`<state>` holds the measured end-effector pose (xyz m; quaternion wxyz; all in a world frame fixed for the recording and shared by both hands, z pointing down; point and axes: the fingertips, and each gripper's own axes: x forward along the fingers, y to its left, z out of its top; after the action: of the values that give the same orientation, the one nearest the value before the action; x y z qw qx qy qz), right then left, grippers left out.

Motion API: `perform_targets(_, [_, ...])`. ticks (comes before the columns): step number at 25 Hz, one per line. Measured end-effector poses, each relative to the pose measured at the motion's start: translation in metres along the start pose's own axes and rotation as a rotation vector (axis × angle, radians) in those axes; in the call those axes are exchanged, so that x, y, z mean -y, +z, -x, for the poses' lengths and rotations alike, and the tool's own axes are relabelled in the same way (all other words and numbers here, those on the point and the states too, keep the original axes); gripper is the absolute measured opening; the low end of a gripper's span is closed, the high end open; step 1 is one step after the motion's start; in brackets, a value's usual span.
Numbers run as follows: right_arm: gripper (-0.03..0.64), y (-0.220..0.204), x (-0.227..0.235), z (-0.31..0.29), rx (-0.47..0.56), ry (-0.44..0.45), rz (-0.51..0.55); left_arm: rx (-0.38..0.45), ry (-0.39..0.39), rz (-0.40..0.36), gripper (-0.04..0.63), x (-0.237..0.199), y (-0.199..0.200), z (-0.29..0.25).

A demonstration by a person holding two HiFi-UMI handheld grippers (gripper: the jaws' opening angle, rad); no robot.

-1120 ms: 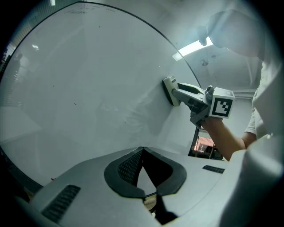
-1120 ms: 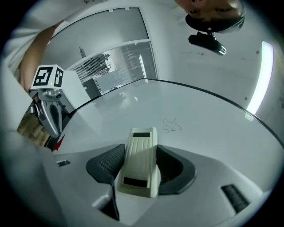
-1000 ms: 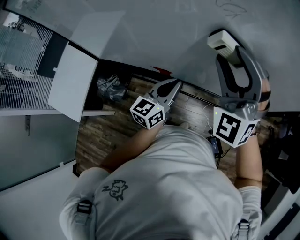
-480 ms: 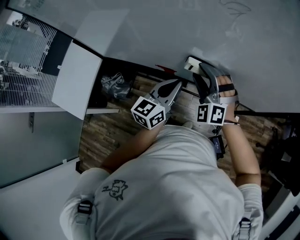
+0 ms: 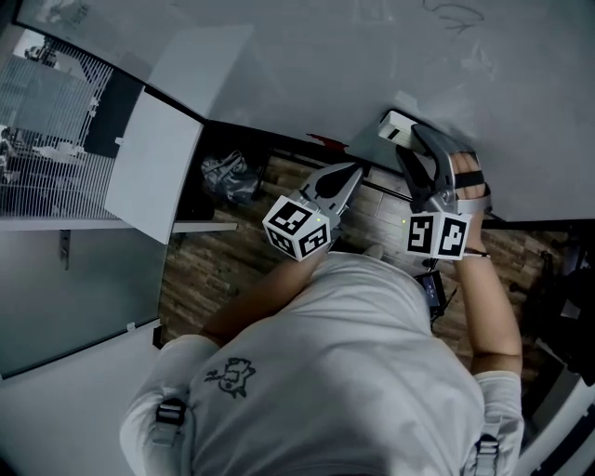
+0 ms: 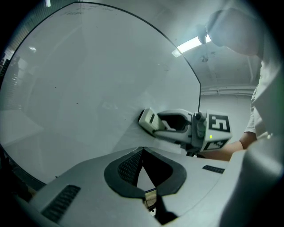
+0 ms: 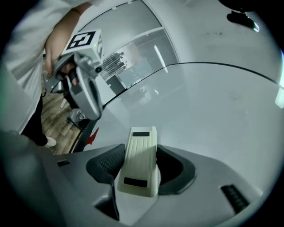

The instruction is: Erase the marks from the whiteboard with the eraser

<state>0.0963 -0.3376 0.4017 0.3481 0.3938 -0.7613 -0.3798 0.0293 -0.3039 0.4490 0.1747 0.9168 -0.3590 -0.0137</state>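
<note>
The whiteboard (image 5: pixel 372 56) fills the top of the head view and carries faint scribbles (image 5: pixel 457 15) at its upper right. My right gripper (image 5: pixel 409 138) is shut on a cream eraser (image 5: pixel 394 126), whose face is pressed against the board's lower part. In the right gripper view the eraser (image 7: pixel 142 146) sits lengthwise between the dark pads (image 7: pixel 177 170) of that gripper (image 7: pixel 142 163). My left gripper (image 5: pixel 346 173) hangs below the board's bottom edge, shut with nothing in it (image 6: pixel 143 153). From there I see the eraser (image 6: pixel 148 120) touching the board.
Below the board lies a wooden floor (image 5: pixel 214 270) with a dark bag (image 5: pixel 228 177) on it. A white panel (image 5: pixel 153 167) and a wire grid (image 5: pixel 46 93) stand at the left. A black device with a cable (image 5: pixel 429 286) is near the person's right side.
The right gripper carried the eraser from the board's upper right down and left, then edged slightly right. The left gripper has stayed put.
</note>
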Motion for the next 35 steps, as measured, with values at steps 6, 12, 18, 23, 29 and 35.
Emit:
perform_targets(6, [0.235,0.036,0.121,0.06,0.072,-0.199,0.028,0.001,-0.036,-0.007,0.008,0.013,-0.001,-0.011])
perform_targets(12, [0.235,0.05,0.227,0.127,0.087,-0.361,0.108,-0.003,-0.078,-0.016,0.008,0.03,0.0,-0.021])
perform_targets(18, [0.235,0.054,0.304,0.179,0.133,-0.589,0.04,0.002,-0.104,-0.024,0.008,0.038,0.0,-0.03])
perform_targets(23, [0.235,0.053,0.299,0.174,0.138,-0.613,-0.017,0.002,-0.11,-0.028,0.008,0.041,0.001,-0.033])
perform_targets(29, [0.235,0.066,0.221,0.1,0.086,-0.413,0.07,0.0,-0.092,-0.023,0.008,0.037,-0.001,-0.03])
perform_targets(35, [0.235,0.067,0.103,0.021,0.127,-0.191,0.176,0.007,-0.031,0.0,0.008,0.017,-0.005,-0.014])
